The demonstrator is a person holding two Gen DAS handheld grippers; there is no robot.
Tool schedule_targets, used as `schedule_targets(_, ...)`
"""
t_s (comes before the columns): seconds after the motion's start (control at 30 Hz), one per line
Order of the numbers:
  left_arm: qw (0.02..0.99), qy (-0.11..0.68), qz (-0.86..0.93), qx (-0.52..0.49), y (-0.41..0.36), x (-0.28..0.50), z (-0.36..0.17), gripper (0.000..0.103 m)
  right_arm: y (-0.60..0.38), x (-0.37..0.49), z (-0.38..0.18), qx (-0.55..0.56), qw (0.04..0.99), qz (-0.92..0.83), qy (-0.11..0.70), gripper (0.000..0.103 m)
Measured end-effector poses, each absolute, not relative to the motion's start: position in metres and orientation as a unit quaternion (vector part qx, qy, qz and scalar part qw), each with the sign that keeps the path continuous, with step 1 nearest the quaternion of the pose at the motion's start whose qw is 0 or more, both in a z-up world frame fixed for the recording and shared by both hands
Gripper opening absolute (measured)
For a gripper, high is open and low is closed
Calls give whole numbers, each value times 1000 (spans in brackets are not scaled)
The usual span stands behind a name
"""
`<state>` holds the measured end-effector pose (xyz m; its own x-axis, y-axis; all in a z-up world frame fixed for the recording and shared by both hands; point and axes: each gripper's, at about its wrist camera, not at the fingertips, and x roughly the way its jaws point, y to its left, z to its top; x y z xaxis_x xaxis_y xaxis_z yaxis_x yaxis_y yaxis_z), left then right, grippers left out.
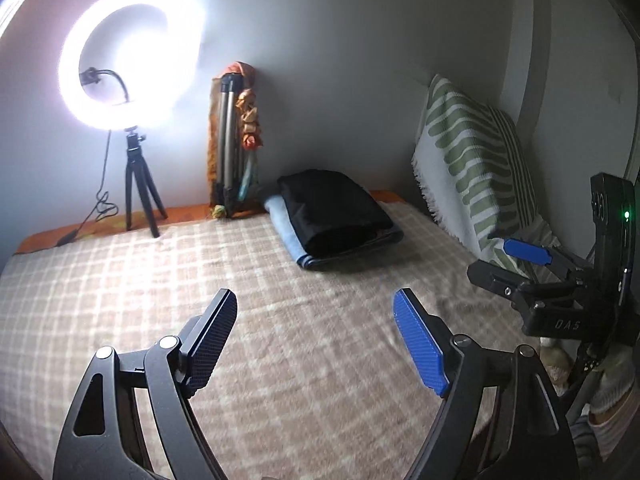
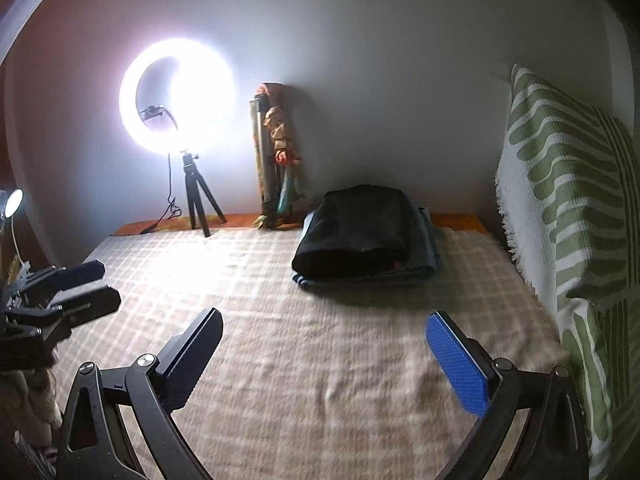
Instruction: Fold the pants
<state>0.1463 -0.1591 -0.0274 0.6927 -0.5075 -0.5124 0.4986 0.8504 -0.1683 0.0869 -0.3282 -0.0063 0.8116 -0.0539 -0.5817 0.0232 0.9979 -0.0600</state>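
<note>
Two grippers are up over the bed, and neither of mine is holding anything. Starting at the far left, the ring light glares on its small tripod at the head of the bed, its cable trailing down to the orange strip along the wall. Next to it a folded metal tripod leans upright against the wall with a small painted figurine beside it. My left gripper hangs above the checked blanket with its fingers spread wide, one dark pad and one blue pad, nothing between them. The folded black pants lie ahead of it and a little to the right, well apart from the fingertips, stacked on a folded light blue cloth near the wall. From the right wrist view, the pants sit ahead of my right gripper, a touch to its right, again well clear of the pads; its fingers are also spread, with only blanket showing in the gap. At the far right a green and white patterned pillow leans against the side wall. In the left wrist view the right gripper's body carries raised lettering that I read as "OAS", and a green indicator lamp glows on it.
</note>
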Motion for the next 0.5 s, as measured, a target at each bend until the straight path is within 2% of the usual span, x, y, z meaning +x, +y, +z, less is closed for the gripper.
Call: schedule_targets(0.5, 935, 262, -239, 16, -154, 122, -52, 83, -323, 68, -41, -37, 951, -44, 303, 103)
